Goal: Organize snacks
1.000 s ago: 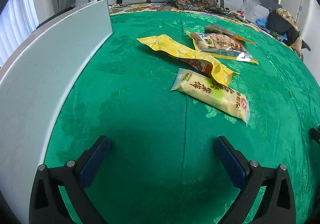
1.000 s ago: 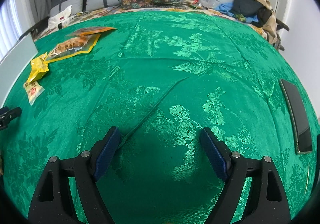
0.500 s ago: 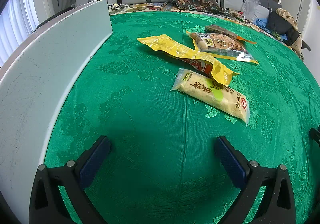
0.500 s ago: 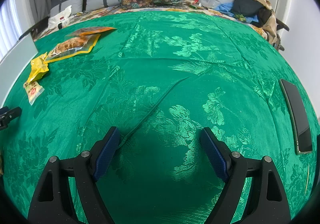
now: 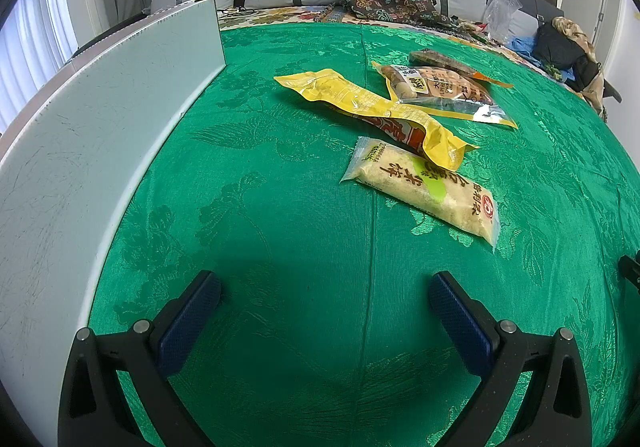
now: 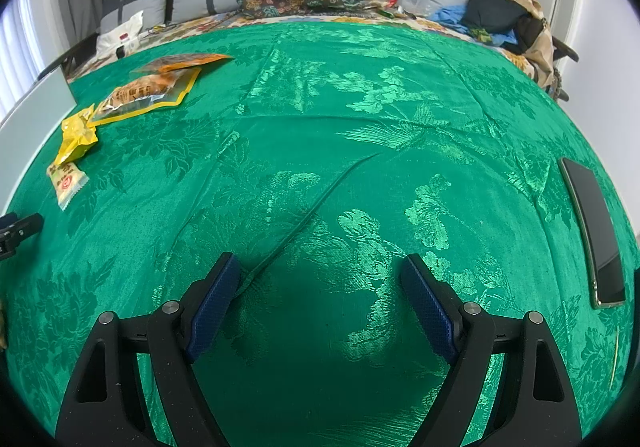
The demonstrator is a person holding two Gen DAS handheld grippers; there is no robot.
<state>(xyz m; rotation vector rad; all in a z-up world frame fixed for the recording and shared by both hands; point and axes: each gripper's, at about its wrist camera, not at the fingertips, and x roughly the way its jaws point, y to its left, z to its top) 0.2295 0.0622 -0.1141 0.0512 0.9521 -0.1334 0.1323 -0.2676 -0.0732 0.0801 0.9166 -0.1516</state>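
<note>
— How many snacks?
— Four flat packets clustered on the green brocade cloth (image 5: 280, 207): pale rice bar (image 5: 420, 187), crinkled yellow pouch (image 5: 360, 103), clear sausage bag (image 5: 440, 91), orange-edged packet (image 5: 444, 61).
— Grippers?
— Left gripper (image 5: 324, 303) and right gripper (image 6: 320, 287) both spread, empty, above bare cloth.

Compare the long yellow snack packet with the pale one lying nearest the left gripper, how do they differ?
The yellow packet is opaque, crumpled and buckled, one end lifted; the pale packet is see-through, smooth and lies flat. The yellow packet looks longer and lies farther from the left gripper. Its end overlaps the pale packet's edge. Both lie unheld on the green cloth, slanted alike.
</note>
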